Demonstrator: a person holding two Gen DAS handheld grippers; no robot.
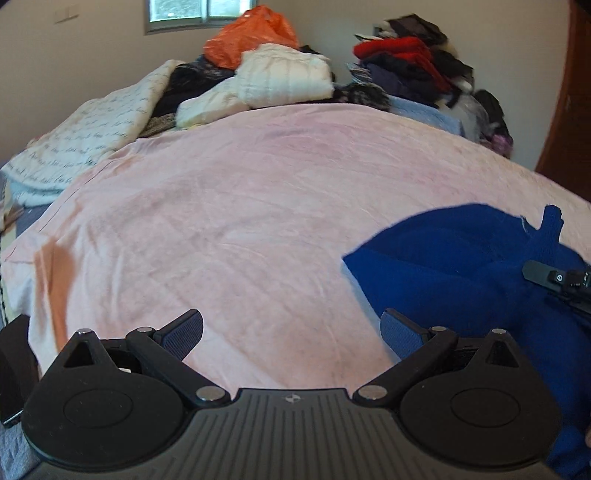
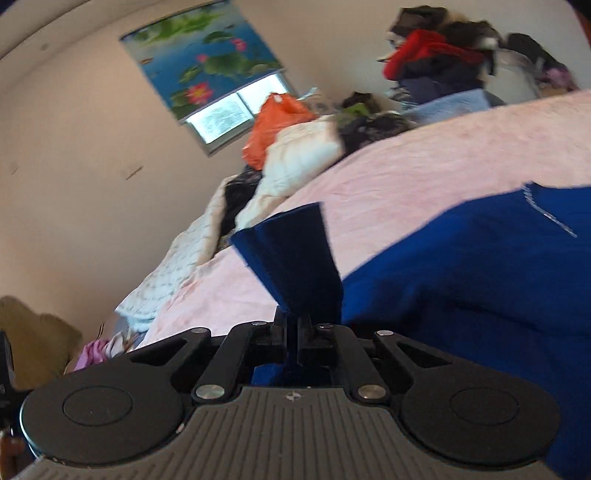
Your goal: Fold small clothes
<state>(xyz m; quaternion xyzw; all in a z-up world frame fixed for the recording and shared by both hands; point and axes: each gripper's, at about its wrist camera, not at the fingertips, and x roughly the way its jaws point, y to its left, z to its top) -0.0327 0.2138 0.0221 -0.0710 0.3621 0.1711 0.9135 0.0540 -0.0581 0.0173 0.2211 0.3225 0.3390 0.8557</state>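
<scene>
A dark blue knitted garment (image 1: pixel 461 266) lies on the pink bedsheet (image 1: pixel 240 206) at the right. My left gripper (image 1: pixel 291 332) is open and empty, low over the sheet just left of the garment's edge. My right gripper (image 2: pixel 293 321) is shut on a bunched fold of the blue garment (image 2: pixel 480 266), and the fabric fans out past its tips (image 2: pixel 291 258). The right gripper also shows at the right edge of the left wrist view (image 1: pixel 557 278), on the garment.
Piled clothes crowd the far side of the bed: a white folded quilt (image 1: pixel 284 77), an orange plastic bag (image 1: pixel 251 33), a red and dark heap (image 1: pixel 413 62), a script-printed quilt (image 1: pixel 88 133) at left. A wooden door (image 1: pixel 569 110) stands at right.
</scene>
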